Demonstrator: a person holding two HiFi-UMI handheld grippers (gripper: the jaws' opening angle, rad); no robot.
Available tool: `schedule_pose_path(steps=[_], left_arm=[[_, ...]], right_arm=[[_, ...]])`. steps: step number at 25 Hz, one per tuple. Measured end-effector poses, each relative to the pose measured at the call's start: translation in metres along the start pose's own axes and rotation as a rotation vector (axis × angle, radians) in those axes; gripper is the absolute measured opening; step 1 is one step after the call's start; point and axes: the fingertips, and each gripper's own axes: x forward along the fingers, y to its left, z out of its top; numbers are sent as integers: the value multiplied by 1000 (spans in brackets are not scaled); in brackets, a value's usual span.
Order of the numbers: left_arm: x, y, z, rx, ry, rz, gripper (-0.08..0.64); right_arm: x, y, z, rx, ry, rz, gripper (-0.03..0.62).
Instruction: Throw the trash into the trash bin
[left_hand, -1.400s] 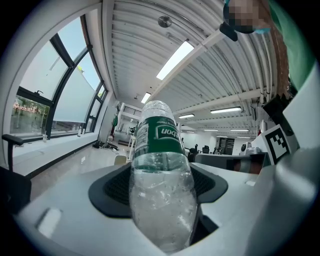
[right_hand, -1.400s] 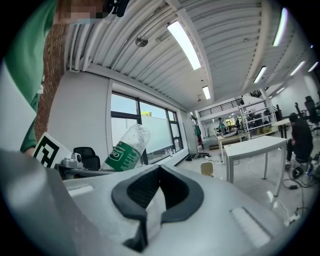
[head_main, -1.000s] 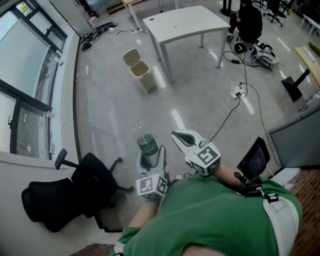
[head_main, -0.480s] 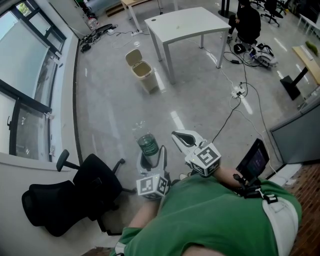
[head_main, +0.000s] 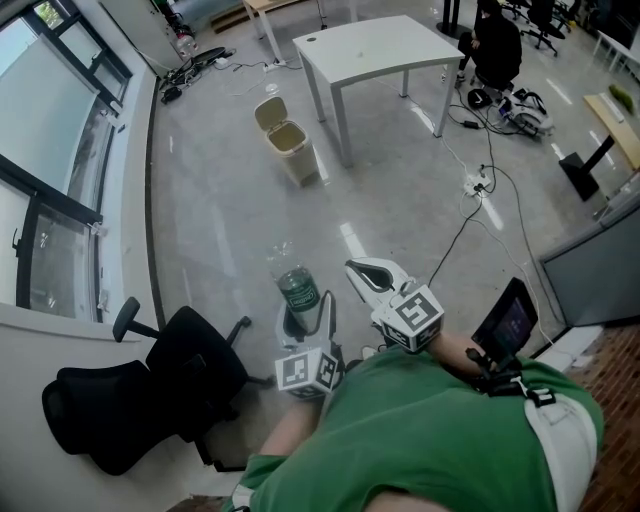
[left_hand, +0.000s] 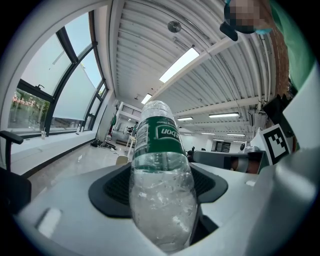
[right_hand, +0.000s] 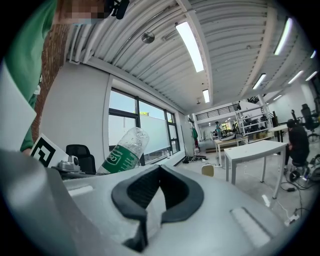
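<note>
- The plastic bottle (head_main: 296, 287) juts forward from our left gripper (head_main: 303, 322), whose fingers (left_hand: 112, 192) stand wide and clamp its clear body.
- At its 3 o'clock, our right gripper (head_main: 367, 272) carries nothing, its fingers (right_hand: 135, 192) closed together.
- The trash bin (head_main: 288, 150), lid up, stands at 12 o'clock, well apart, beside the white table (head_main: 380, 45).
- Over the last second the bin has drifted slightly nearer and the grip is unchanged. We judge ourselves mid-carry, with release not yet due.
</note>
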Motion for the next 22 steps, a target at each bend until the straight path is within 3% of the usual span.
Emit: schedule_pose_path(steps=[12,22], left_arm=[[43,27,11,4,-2,31,337],[120,34,25,26,16,49,337]], right_arm=[[47,-23,4,5,-3,39,3],[90,-87,19,23,-6,50,3]])
